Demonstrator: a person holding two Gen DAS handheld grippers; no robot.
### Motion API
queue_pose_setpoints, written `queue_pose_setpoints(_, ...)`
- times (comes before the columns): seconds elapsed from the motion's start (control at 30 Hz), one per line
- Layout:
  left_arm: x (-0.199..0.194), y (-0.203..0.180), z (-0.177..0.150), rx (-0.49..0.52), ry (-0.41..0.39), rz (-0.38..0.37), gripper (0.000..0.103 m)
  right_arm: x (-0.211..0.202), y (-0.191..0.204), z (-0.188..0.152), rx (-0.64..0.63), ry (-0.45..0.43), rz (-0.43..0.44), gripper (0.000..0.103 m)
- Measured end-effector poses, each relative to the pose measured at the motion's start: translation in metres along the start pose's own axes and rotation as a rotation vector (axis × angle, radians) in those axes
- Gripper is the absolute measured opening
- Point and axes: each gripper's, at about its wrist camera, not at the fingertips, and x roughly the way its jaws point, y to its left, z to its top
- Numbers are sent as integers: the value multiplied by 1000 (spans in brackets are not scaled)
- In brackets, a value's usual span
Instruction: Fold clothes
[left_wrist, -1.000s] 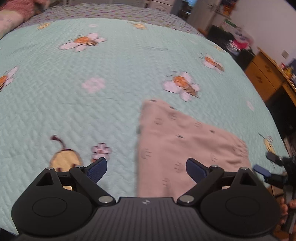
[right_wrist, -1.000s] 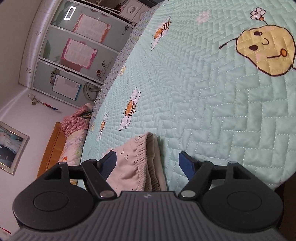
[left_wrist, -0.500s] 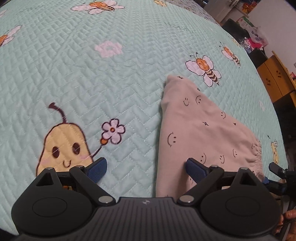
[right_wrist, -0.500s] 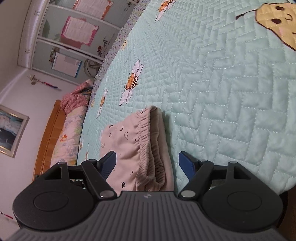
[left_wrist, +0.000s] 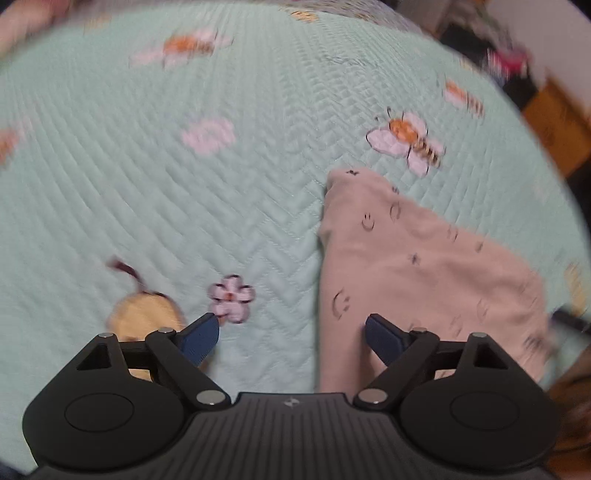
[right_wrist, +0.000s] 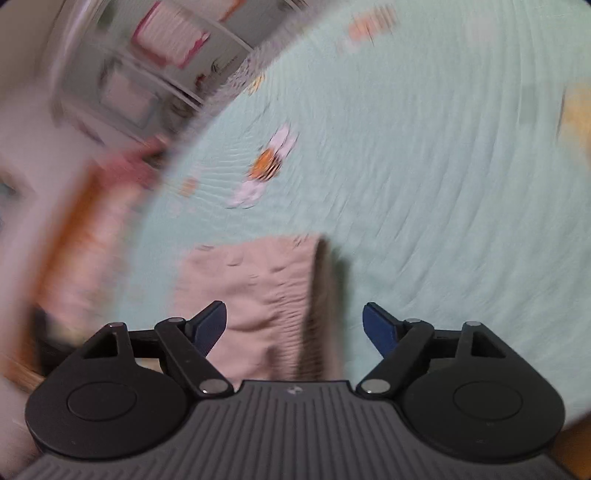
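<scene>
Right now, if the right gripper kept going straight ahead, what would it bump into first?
Probably the pink pants. The open right gripper points at their gathered edge on the green quilt. The picture is blurry, so how far off they are is unclear.

The quilted mint-green bedspread (left_wrist: 258, 206) lies flat and open left of the folded beige smiley-print garment (left_wrist: 406, 280), the only raised obstacle; an orange wooden cabinet (left_wrist: 557, 129) borders the far right.

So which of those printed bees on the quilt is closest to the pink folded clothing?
The sharp-outlined bee just beyond the pink smiley-print garment's far corner; others sit farther off.
</scene>
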Motion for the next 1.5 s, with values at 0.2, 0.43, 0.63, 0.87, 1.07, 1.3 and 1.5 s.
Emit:
queue_pose_setpoints(0.2,-20,-20,1,12,69,27,89,-16,74,8,-139,49,-199,83)
queue_pose_setpoints(0.43,-37,-37,6,29,71,32,90,-19,108,18,-166,54,-173,84)
queue_pose_setpoints(0.63,-40,-41,4,43,88,37,90,-6,109,13,-111,178,-165,84)
queue_pose_setpoints(0.87,-34,-47,-4,34,155,23,90,4,127,8,-144,239,-228,84)
queue_pose_setpoints(1.07,-18,-58,-10,54,226,51,90,28,139,6,-193,338,-318,84)
queue_pose_setpoints(1.3,-10,-60,-11,35,256,69,90,35,145,3,-211,358,-327,84)
queue_pose_setpoints(1.5,-8,-62,-9,40,262,81,90,36,146,5,-214,360,-337,84)
